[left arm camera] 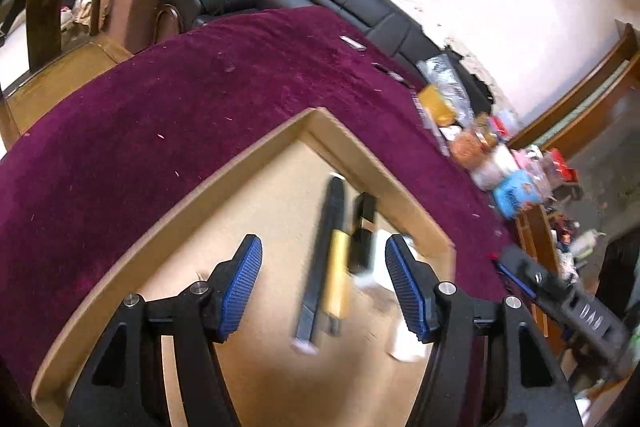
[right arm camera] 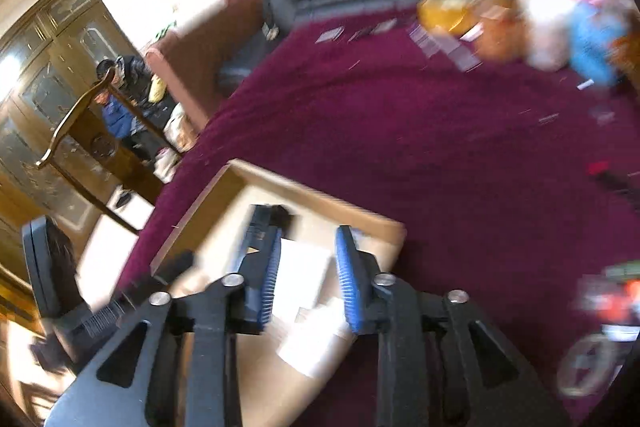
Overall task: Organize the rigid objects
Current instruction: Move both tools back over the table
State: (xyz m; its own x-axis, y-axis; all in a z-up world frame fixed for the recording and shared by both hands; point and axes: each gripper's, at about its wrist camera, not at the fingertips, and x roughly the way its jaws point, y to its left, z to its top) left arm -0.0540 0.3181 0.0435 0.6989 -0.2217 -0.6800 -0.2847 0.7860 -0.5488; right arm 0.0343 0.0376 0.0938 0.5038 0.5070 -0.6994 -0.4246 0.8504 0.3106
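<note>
Left gripper [left arm camera: 324, 287], right gripper [right arm camera: 306, 277]: black frames; blue ribbed pads; silver screws.

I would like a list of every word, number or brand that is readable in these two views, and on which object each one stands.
No text reads with certainty.
Raised marks on the body of the right claw: letter-like, too blurred to read.
Blue packet: printed, too blurred to read.
Utility knife: no label visible.
</note>
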